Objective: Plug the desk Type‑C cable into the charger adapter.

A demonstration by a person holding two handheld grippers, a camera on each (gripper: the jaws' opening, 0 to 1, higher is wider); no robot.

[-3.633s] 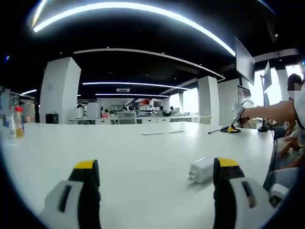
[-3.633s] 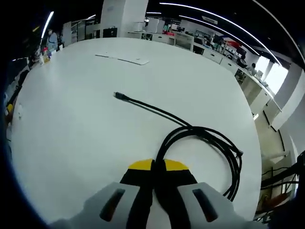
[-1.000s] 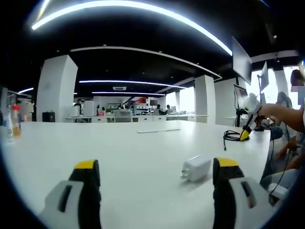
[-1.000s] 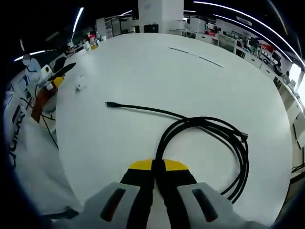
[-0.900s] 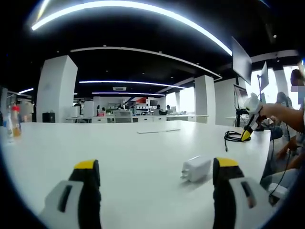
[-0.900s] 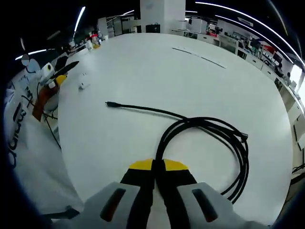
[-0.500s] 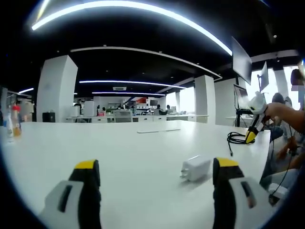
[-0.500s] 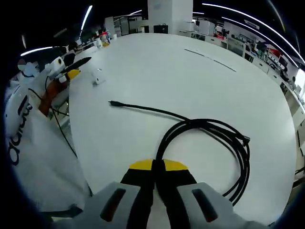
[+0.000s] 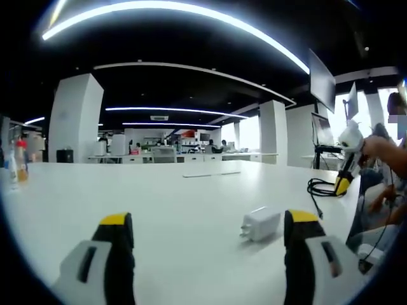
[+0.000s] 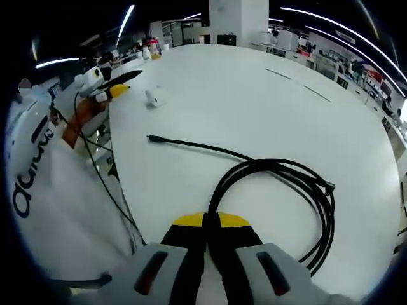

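Gripping cable (image 10: 273,175), right gripper (image 10: 212,221) low.

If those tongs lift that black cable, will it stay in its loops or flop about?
Probably flop: the black cable lies in loose, unbound coils on the white table, and its free plug end trails away. It looks thin, so likely light. The right tongs, shut on it, may drag the rest along.
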